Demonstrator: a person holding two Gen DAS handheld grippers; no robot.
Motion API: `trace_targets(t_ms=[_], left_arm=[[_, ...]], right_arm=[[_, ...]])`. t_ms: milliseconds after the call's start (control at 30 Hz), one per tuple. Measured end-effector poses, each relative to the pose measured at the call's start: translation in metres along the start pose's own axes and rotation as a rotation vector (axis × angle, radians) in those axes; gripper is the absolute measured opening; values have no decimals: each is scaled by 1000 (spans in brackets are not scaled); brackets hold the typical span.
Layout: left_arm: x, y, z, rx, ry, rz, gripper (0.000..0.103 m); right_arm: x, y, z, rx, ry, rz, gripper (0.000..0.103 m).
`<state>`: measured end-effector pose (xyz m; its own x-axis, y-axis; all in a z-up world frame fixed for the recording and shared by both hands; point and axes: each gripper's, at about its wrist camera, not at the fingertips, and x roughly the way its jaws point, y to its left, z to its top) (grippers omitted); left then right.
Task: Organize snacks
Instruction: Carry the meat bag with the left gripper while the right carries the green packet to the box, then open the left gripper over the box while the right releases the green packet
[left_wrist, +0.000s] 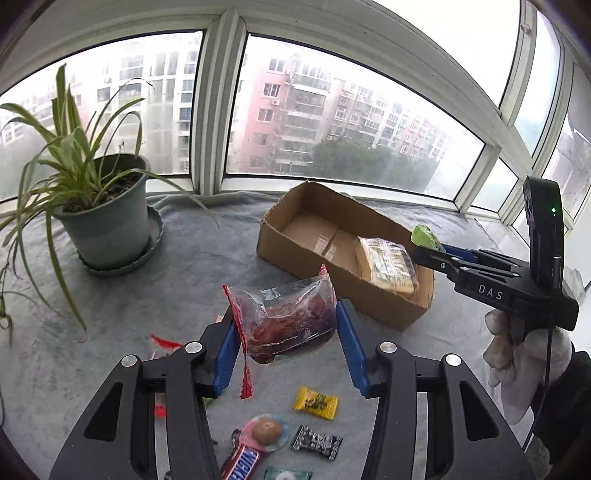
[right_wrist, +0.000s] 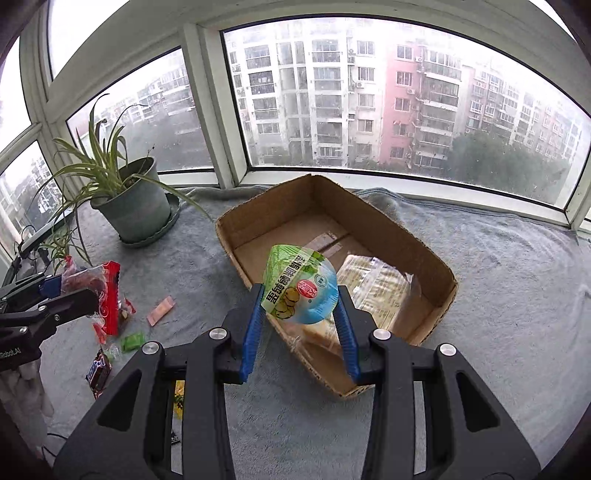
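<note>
My left gripper (left_wrist: 286, 332) is shut on a clear bag of red dried fruit (left_wrist: 291, 314) with a red edge, held above the grey cloth. The same bag (right_wrist: 94, 282) shows at the left of the right wrist view. My right gripper (right_wrist: 299, 317) is shut on a green and blue snack packet (right_wrist: 301, 288), held over the near end of the open cardboard box (right_wrist: 432, 251). Its green tip (left_wrist: 424, 236) shows above the box (left_wrist: 291, 240) in the left wrist view. A wrapped pack of biscuits (left_wrist: 388, 264) lies inside the box.
Small sweets lie on the cloth below the left gripper: a yellow one (left_wrist: 316, 402), a black one (left_wrist: 317, 441), a round clear-wrapped one (left_wrist: 266, 430) and a Snickers bar (left_wrist: 242, 461). A potted plant (left_wrist: 107, 214) stands at the left by the window.
</note>
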<state>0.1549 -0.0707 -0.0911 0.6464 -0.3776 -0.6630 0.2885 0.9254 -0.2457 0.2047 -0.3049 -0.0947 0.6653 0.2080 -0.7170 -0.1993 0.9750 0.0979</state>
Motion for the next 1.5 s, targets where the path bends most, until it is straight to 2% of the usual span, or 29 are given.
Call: trace_targets(t_ms=[300,767,900,1033,1067,1100,1133,1500], left_arm=[[46,-18,42,24,-12,-17,49],[109,-27,64,32,34,-15,49],[119,-29,66,37,49,-23,49],[125,-31,67,43,64,-16,54],[126,-31,67,41,67,-11,55],[126,-30,66,35,68,-10,56],[127,-29,67,29,69,-8,59],[108,-20,72,19,41,2,61]], right_arm=[[33,-17,26,18,15,-12,39],[83,-30,42,42,59,6,40],[91,-29,44,37,62,-4,45],[93,-31,46,38,59,-30,51],[92,-32,46,42,58,-37,54],[92,-33,46,45,52,-41,66],[90,-33,46,45,44,-43,71],[67,-25,48,24,21,-46,71]])
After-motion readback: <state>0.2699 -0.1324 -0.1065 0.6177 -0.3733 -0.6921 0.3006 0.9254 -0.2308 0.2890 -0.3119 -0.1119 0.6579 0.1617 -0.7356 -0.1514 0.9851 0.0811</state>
